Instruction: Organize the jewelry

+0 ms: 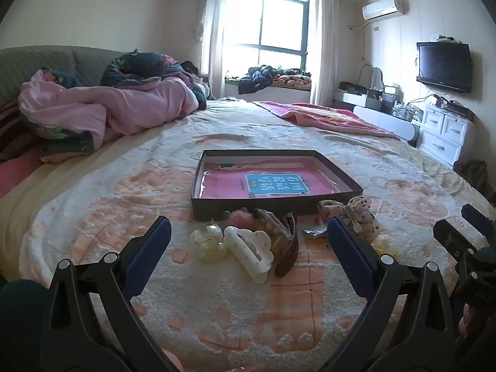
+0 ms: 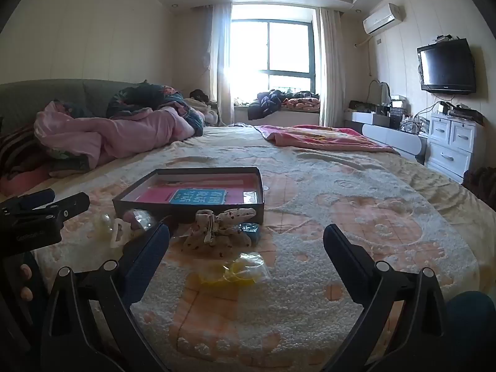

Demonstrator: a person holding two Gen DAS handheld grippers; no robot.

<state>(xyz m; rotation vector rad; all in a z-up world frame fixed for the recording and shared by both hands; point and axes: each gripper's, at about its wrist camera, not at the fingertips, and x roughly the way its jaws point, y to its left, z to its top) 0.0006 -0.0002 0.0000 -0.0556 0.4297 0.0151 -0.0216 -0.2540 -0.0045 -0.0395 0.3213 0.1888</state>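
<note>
Nearest the cameras, the left gripper [image 1: 248, 235] and the right gripper [image 2: 246, 241] both hover low over the fleecy blanket [image 1: 217, 310], jaws spread wide and grasping nothing; a few fingertips [image 2: 26, 271] of the person's hand show at the left edge of the right wrist view. Taking the dark shallow box [image 1: 279, 204] as the landmark, all the loose pieces lie on the blanket on its near side. Just in front of the box's near wall, toward its left end, a white hair claw [image 1: 248, 252] lies beside a pale translucent clip [image 1: 209, 241], with a brown claw clip [image 1: 283, 241] touching the white one on its right and a pink fluffy piece [image 1: 238, 217] right against the wall. In front of the box's right corner rests a spotted fabric bow [image 2: 217, 229], with a small blue box [image 2: 250, 231] just beside it. Nearer than the bow, a clear bag of yellow pieces [image 2: 232, 271] lies between the right gripper's fingers without touching them. Inside the box, a pink sheet with a blue label [image 1: 272, 183] covers the floor. Beyond the box a pink towel [image 1: 325, 114] lies on the bed, to its far left a heap of pink bedding [image 1: 108, 111], and farthest off a bright window [image 1: 272, 28] and a wall television [image 1: 445, 66].
</note>
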